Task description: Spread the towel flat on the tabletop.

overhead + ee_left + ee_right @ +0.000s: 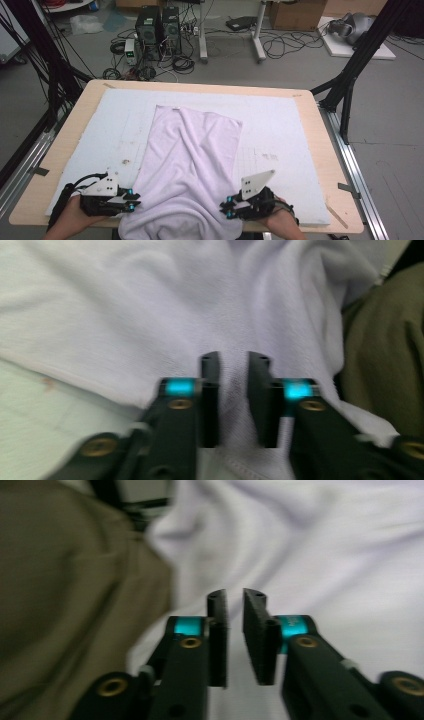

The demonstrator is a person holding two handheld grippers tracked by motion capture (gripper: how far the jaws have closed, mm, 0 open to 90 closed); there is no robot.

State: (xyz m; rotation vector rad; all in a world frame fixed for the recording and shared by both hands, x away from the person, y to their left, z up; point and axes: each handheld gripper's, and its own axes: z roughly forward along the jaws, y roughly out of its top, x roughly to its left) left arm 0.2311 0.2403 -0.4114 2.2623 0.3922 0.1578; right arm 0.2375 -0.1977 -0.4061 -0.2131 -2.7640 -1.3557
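A pale lilac towel (190, 160) lies lengthwise down the middle of the white mat (280, 130) and hangs over the table's near edge. My left gripper (134, 202) is at the towel's left edge near the front, its jaws almost together with towel (125, 315) fabric pinched between them (232, 365). My right gripper (227, 207) is at the towel's right edge, level with the left one. Its jaws (234, 600) stand a narrow gap apart with the towel (325, 555) between them. Both gripper views are blurred.
The mat covers most of the wooden table (65, 145). Bare mat lies on both sides of the towel. Olive trousers (385, 365) (60, 605) show just past the near edge. Computers, cables and black frame legs stand on the floor beyond the table.
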